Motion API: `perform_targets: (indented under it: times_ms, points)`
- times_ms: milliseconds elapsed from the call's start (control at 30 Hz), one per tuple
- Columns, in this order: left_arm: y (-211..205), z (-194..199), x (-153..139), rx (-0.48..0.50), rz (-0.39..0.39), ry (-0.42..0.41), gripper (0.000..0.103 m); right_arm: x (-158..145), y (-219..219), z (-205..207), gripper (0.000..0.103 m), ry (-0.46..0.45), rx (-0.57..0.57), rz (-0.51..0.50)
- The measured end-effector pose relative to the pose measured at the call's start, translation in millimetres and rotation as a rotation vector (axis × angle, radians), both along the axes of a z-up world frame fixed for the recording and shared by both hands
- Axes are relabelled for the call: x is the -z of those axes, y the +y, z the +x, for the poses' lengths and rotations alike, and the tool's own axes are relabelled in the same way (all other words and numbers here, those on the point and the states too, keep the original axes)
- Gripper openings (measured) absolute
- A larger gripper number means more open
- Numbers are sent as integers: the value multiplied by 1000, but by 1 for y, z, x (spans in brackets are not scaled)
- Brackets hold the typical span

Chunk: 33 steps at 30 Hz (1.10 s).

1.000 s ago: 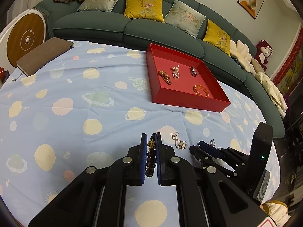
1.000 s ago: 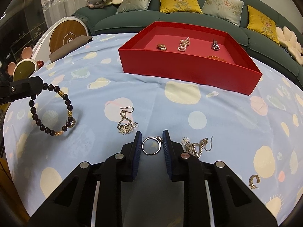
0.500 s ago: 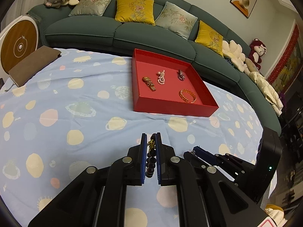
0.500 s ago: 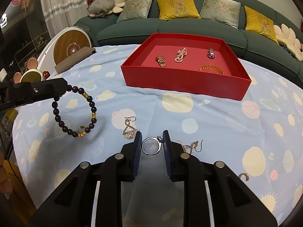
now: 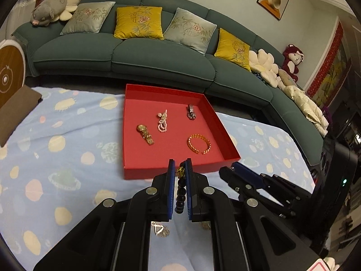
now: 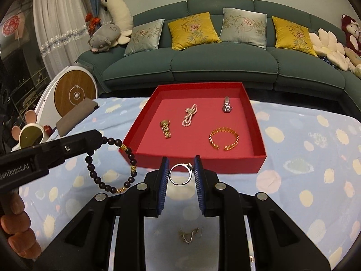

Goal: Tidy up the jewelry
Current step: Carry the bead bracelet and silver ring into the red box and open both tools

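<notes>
A red tray [image 5: 180, 169] [image 6: 198, 163] lies on the spotted blue cloth and holds a gold watch [image 5: 145, 134], a pearl piece [image 5: 163, 122], a silver watch [image 5: 191, 112] and a gold bangle [image 5: 199, 144]. My left gripper [image 5: 179, 171] is shut on a dark bead bracelet [image 5: 180, 192] [image 6: 112, 164], which hangs just short of the tray's near wall. The left gripper [image 6: 99, 141] enters the right wrist view from the left. My right gripper [image 6: 181, 170] is shut on a silver ring [image 6: 181, 173], also raised in front of the tray. The right gripper [image 5: 232, 169] shows at the right of the left wrist view.
Silver earrings lie on the cloth beneath the grippers [image 5: 159, 229] [image 6: 188, 234]. A brown notebook [image 5: 13, 113] rests at the cloth's far left. A green sofa [image 6: 225, 65] with cushions runs behind the table. A person's fingers [image 6: 15, 221] hold the left gripper.
Both grippers have risen off the cloth and moved toward the red tray, each carrying its piece. The earrings on the cloth have slipped below the fingers in both views.
</notes>
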<state>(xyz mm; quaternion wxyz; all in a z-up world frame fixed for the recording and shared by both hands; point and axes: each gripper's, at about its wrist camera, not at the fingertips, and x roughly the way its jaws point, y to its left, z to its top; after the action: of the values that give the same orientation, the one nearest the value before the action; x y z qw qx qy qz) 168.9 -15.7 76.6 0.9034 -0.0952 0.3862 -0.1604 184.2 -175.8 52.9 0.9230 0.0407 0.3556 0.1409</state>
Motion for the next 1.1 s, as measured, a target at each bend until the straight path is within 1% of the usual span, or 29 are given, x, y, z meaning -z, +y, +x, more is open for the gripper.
perform_targets:
  times_ms: [100,267,400,500,600,733,867,1067,1100]
  points:
    - [-3,22,4,-5,-1,-1,7,-6,-10,23,22,-17,32,0]
    - [3,55,24,-61,5,47,7,6,-24,64,22,12,90,18]
    - [13,71,31,-110,23,49,7,18,-19,86,22,39,75,12]
    - [19,83,32,-135,-6,56,7,24,-11,97,22,46,60,6]
    - [15,92,34,-134,-13,60,7,30,-8,104,22,60,56,29]
    - [3,99,44,-117,69,61,7,39,-5,110,22,77,45,10]
    - [3,101,54,-116,80,96,7,46,-4,116,22,90,44,23]
    - [-2,100,55,-110,108,87,7,51,7,118,22,113,18,36]
    - [-2,100,54,-114,111,86,9,52,8,118,23,116,15,36]
